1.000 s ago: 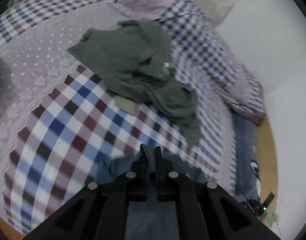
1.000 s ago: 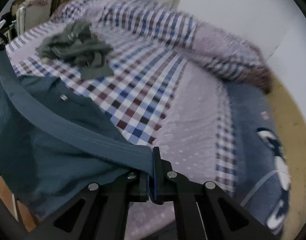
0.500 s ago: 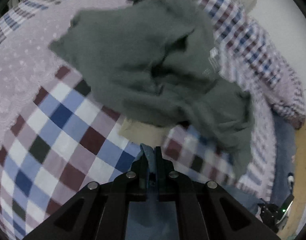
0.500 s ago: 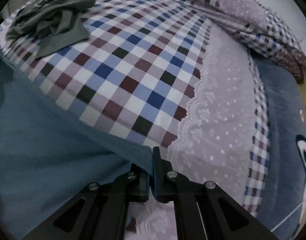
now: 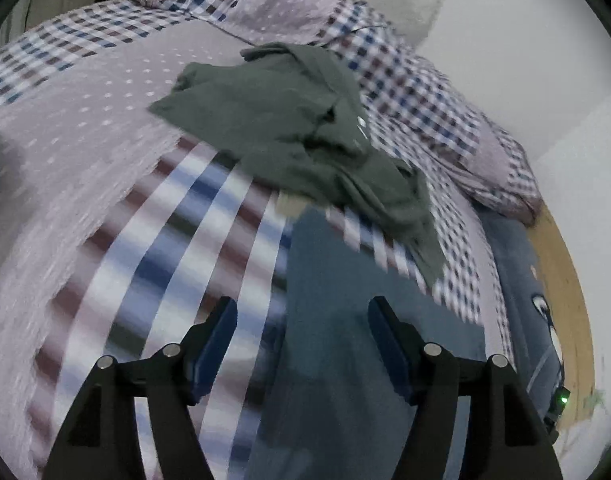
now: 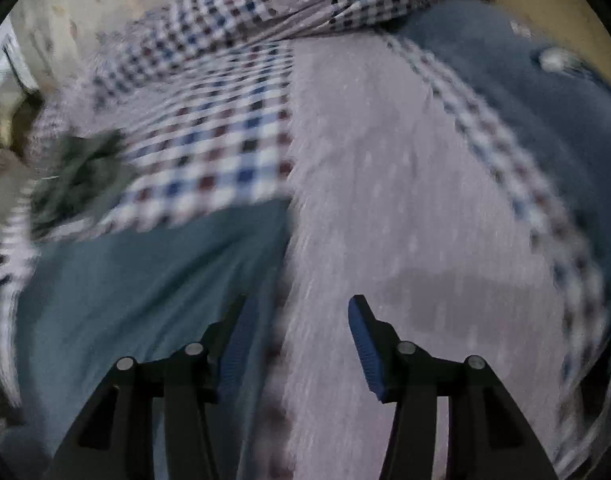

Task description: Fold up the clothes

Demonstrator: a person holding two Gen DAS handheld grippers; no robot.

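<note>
The left gripper has its fingers wide apart, and they hold nothing. The right gripper is the same: fingers wide apart, nothing between them. The blue shirt lies spread on the bed. In the left view it runs as a long strip from under the fingers straight ahead, so its long side points away from the fingers, and its left edge passes between the two fingers, nearer the left one. In the right view the blue shirt lies to the left of the fingers and ahead of them, and its right edge runs just by the left finger; the right finger is over bare bed. So each gripper is at one side of the blue shirt, with the shirt between the two, and both look about as near to it. Past the far end of the blue shirt, ahead of the left fingers and a bit to the right, lies the grey shirt in a crumpled heap. In the right view the grey shirt is far off to the left and blurred. The left gripper is the nearer one to it. The blue shirt looks flat, but both pictures are smeared, so I cannot tell if it is one layer or folded. Any next grab would be at a side edge, close by the fingers.
</note>
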